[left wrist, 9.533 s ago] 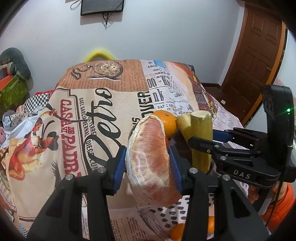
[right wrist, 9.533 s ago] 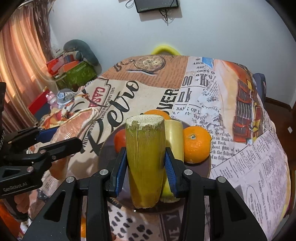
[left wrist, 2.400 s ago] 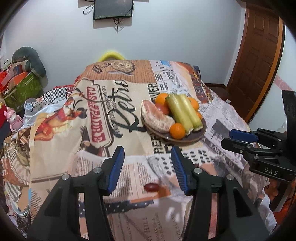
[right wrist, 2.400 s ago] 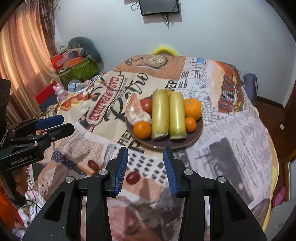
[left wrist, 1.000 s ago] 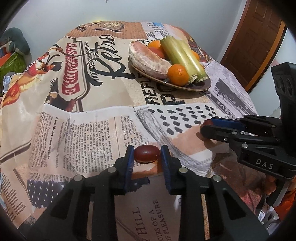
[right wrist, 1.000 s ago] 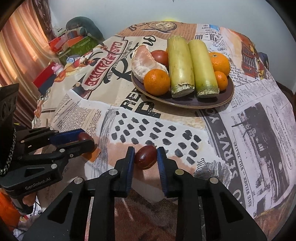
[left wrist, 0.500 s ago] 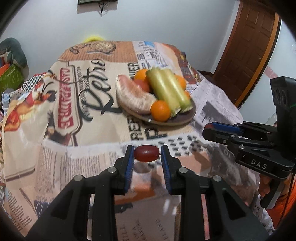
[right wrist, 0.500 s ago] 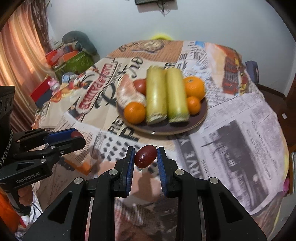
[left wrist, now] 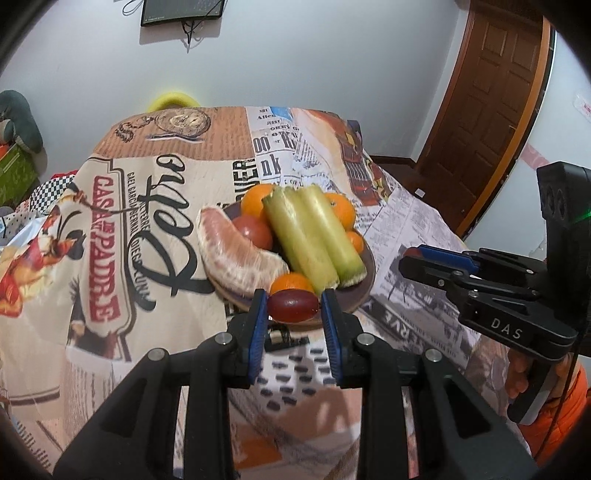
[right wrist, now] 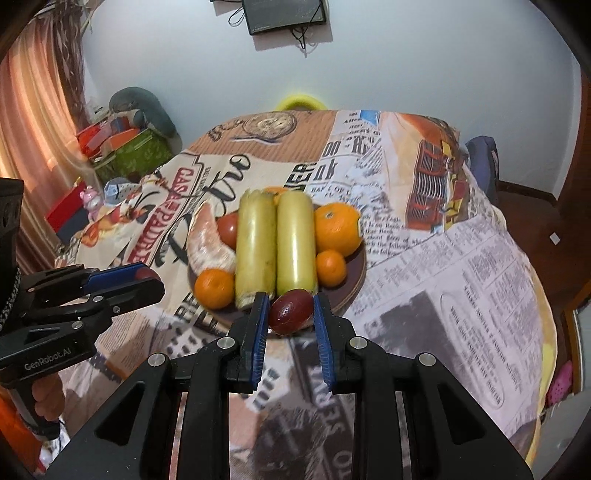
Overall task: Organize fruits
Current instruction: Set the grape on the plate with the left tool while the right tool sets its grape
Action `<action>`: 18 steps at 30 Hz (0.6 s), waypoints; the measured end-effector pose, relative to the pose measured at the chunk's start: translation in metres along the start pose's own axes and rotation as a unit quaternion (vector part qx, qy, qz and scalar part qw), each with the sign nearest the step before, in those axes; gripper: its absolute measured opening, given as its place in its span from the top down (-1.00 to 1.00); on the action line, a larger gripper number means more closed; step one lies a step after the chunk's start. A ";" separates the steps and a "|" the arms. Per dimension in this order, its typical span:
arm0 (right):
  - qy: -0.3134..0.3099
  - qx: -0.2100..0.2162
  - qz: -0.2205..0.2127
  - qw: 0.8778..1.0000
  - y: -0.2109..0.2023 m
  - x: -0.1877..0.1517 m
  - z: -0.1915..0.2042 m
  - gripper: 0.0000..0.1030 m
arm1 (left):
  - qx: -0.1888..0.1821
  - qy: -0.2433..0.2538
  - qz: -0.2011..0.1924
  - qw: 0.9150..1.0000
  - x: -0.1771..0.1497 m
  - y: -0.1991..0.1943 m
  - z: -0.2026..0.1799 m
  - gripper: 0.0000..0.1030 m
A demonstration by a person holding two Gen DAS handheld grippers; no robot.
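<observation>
My left gripper (left wrist: 293,304) is shut on a small dark red fruit (left wrist: 293,305), held in the air just before the near rim of the brown plate (left wrist: 364,291). My right gripper (right wrist: 290,312) is shut on a second dark red fruit (right wrist: 290,312), also close to the plate's near rim (right wrist: 352,290). The plate carries a peeled pomelo piece (left wrist: 236,256), two green cane pieces (left wrist: 310,236), a tomato (left wrist: 253,230) and several oranges (right wrist: 336,229). Each gripper shows in the other's view: the right gripper (left wrist: 415,258) at the right, the left gripper (right wrist: 146,278) at the left.
A round table under a newspaper-print cloth (left wrist: 155,206) fills both views. A wooden door (left wrist: 491,110) stands at the right, boxes and a grey cushion (right wrist: 129,147) at the left wall, a screen (right wrist: 282,14) on the wall behind. A yellow chair back (right wrist: 301,101) rises past the table's far edge.
Both grippers, each still shut on its red fruit, have lifted off the cloth and moved toward the plate, which now sits right behind the fruits.
</observation>
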State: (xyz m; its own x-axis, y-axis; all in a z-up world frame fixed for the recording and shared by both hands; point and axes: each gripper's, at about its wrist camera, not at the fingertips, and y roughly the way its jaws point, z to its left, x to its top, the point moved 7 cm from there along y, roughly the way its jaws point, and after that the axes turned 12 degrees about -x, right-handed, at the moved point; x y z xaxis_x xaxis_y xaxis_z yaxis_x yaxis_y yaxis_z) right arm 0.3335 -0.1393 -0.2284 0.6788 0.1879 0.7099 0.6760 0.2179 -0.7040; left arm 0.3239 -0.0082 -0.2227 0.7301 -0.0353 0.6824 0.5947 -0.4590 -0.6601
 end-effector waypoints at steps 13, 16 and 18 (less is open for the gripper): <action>-0.016 0.017 -0.007 1.000 0.026 0.019 0.011 0.56 | 0.013 0.001 -0.001 1.000 0.019 0.028 0.017 0.44; -0.021 0.022 -0.001 1.000 0.034 0.017 0.014 0.56 | 0.015 -0.002 0.005 1.000 0.019 0.036 0.022 0.44; -0.023 0.027 0.005 0.999 0.037 0.014 0.017 0.56 | 0.015 -0.005 0.009 1.000 0.019 0.041 0.024 0.44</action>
State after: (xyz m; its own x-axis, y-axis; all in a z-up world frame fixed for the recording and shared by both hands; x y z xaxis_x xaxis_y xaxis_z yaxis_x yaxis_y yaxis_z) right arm 0.3628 -0.1127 -0.2441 0.6710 0.2343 0.7034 0.6512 0.2675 -0.7102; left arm 0.3703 -0.0061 -0.2445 0.7437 -0.0337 0.6677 0.5919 -0.4311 -0.6810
